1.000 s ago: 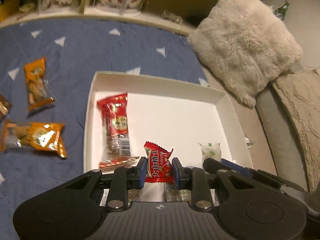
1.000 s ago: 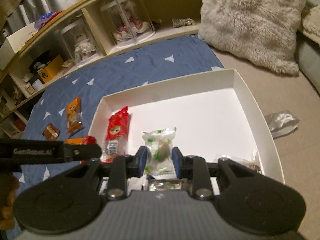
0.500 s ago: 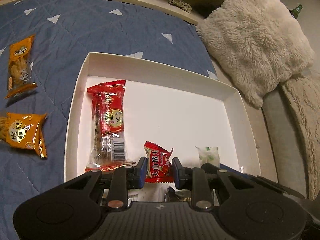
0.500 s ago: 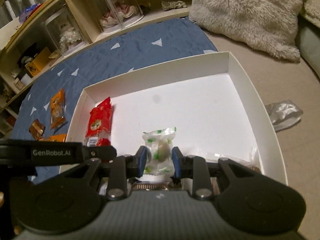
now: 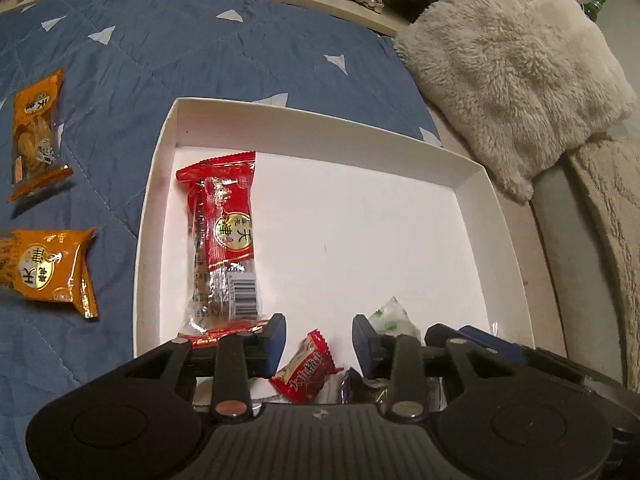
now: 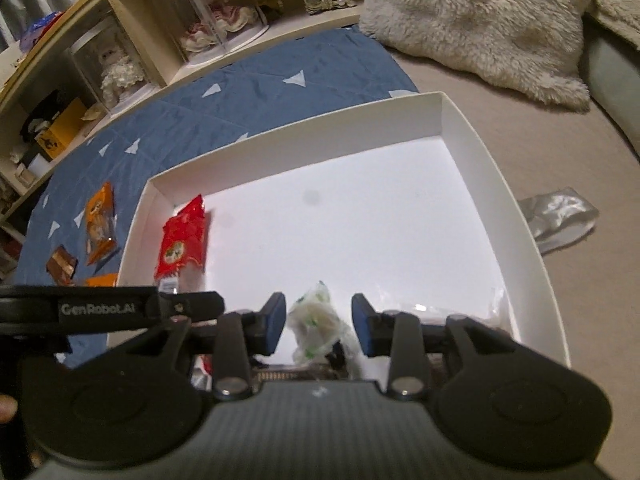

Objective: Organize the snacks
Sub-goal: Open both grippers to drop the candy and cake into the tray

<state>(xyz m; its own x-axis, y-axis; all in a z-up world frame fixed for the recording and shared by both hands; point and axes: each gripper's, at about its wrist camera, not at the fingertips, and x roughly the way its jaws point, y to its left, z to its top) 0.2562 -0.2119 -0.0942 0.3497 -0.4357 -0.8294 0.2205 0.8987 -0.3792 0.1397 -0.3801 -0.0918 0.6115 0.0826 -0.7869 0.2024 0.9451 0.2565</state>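
A white box (image 5: 476, 174) lies on a blue quilt. A long red snack pack (image 5: 224, 236) lies inside it at the left. My left gripper (image 5: 318, 338) is open above the box's near edge, and a small red candy (image 5: 306, 368) lies loose and tilted between its fingers. My right gripper (image 6: 319, 320) is open beside it, with a white-and-green candy (image 6: 316, 324) loose between its fingers; that candy also shows in the left wrist view (image 5: 394, 318). The box (image 6: 492, 160) and the red pack (image 6: 182, 240) show in the right wrist view too.
Two orange snack packs (image 5: 34, 128) (image 5: 44, 268) lie on the quilt (image 5: 200, 52) left of the box. A brown snack (image 6: 61, 270) lies further left. A fluffy cushion (image 5: 516, 68) sits at the right, a silver wrapper (image 6: 560, 220) right of the box, shelves (image 6: 160, 52) behind.
Both grippers have opened. The red candy has dropped from the left fingers and tilted over; the white-and-green candy has slipped from the right fingers. Both grippers sit lower over the box.
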